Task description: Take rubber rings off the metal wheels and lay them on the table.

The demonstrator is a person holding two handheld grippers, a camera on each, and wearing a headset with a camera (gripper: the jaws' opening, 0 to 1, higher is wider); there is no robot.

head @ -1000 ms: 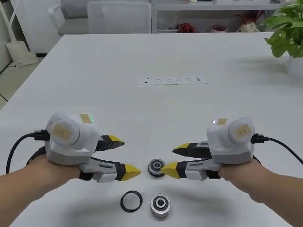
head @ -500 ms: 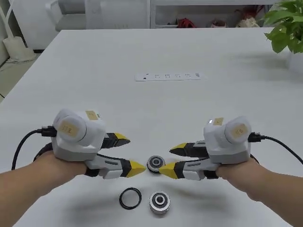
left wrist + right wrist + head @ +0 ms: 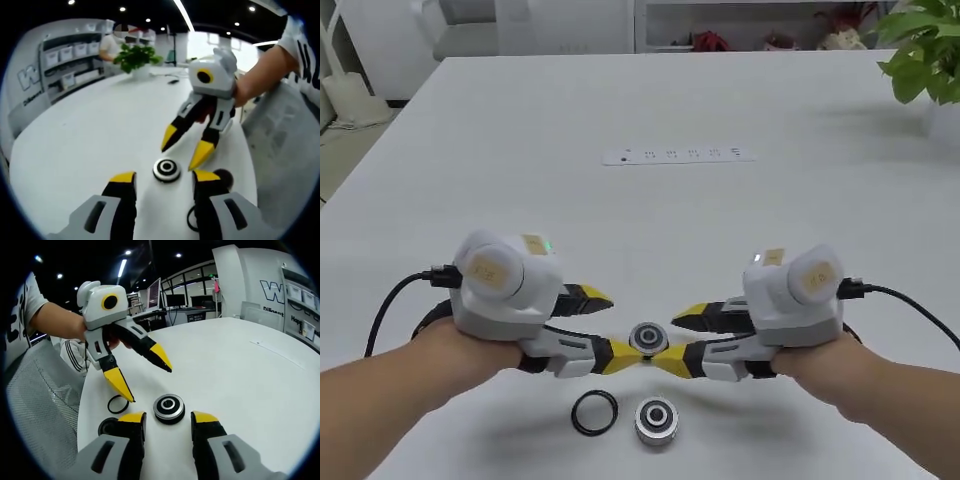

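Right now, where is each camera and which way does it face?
Head view: headset, looking forward and down at the table; forearms, left gripper, right gripper show.
Left gripper view: on that gripper, looking along its open jaws at the wheel.
Right gripper view: on that gripper, looking along its jaws toward the left gripper.
Both gripper views share the wheel.

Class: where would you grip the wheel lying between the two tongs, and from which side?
Probably across the black outer rim of the wheel, coming in low from the side: it lies flat on the table, leaving only that edge.
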